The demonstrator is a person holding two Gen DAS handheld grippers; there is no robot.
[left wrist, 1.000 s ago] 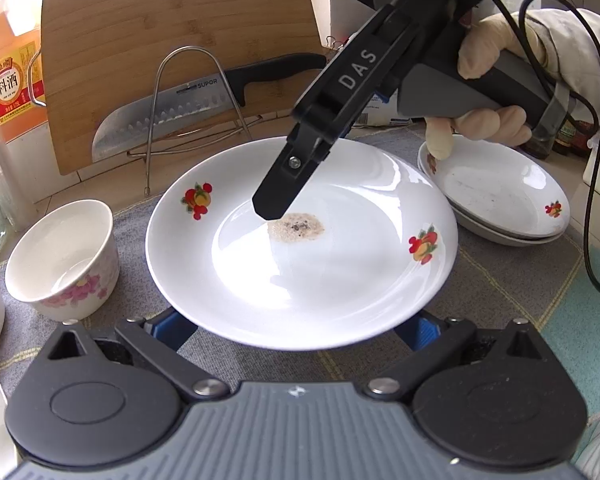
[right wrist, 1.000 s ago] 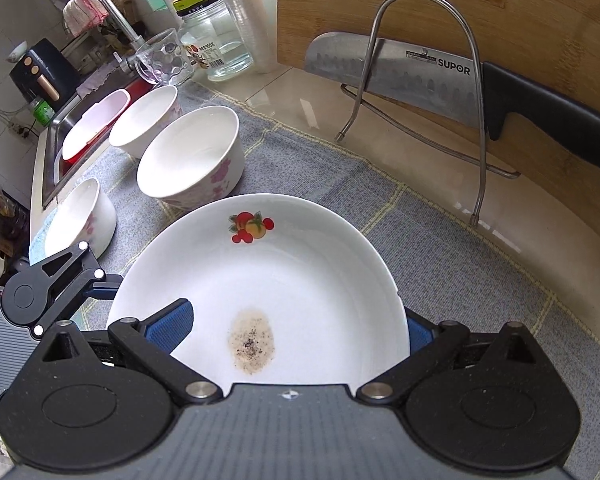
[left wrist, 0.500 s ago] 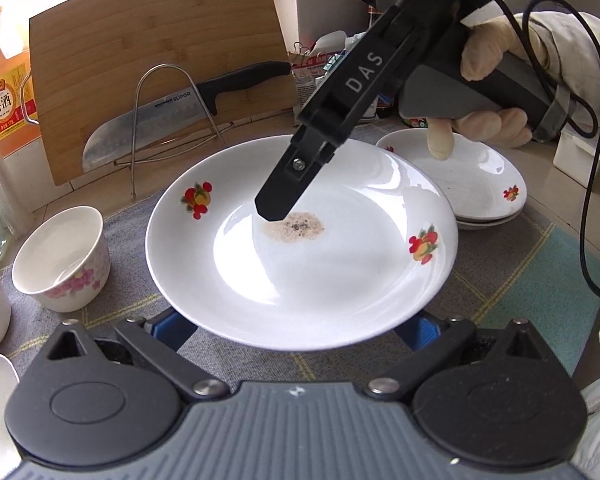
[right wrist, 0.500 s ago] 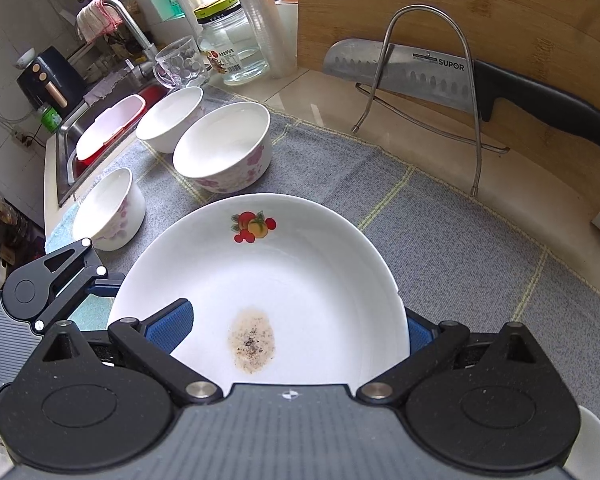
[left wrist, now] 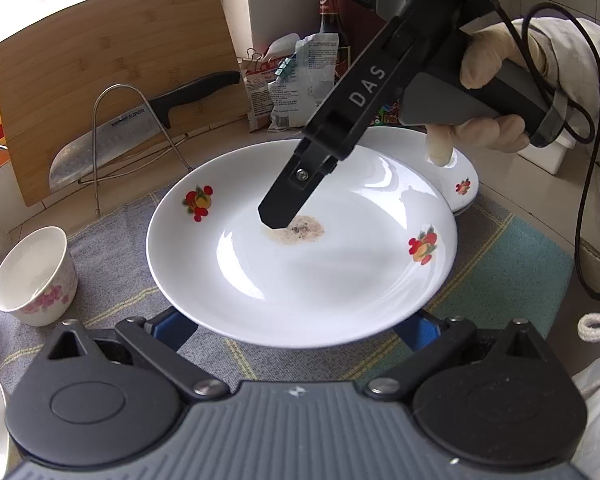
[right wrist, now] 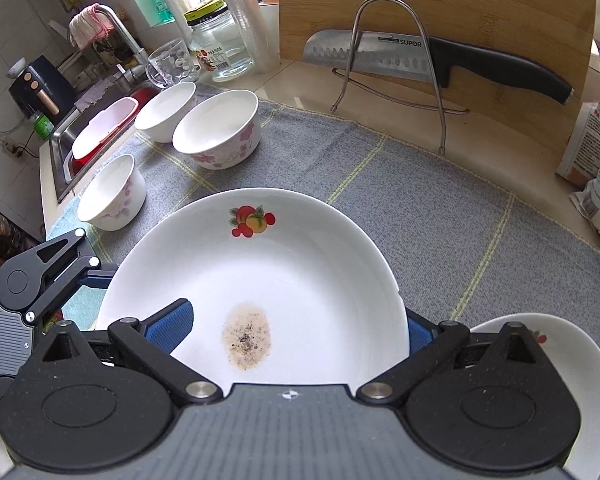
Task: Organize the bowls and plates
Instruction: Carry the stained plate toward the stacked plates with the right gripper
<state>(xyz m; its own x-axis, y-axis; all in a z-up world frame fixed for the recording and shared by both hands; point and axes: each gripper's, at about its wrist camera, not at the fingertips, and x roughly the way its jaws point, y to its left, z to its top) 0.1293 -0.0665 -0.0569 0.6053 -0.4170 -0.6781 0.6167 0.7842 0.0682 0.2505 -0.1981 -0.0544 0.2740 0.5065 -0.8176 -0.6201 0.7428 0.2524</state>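
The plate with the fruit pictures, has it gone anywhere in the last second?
Yes. The plate has travelled right, toward the stack of plates; the knife stand has slipped off to the left behind it.

The plate (left wrist: 300, 264) sits between my fingers (left wrist: 172, 326) above the mat (right wrist: 440, 208); bowls (right wrist: 216, 136) lie left, stacked plates (left wrist: 456, 168) right, the knife (right wrist: 380, 58) behind.

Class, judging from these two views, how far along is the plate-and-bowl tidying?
Done: a small stack of plates sits at the edge of the mat. In hand: a stained plate, raised between the left gripper and right gripper, beside that stack. Left: three bowls stand separately near the sink, unstacked.
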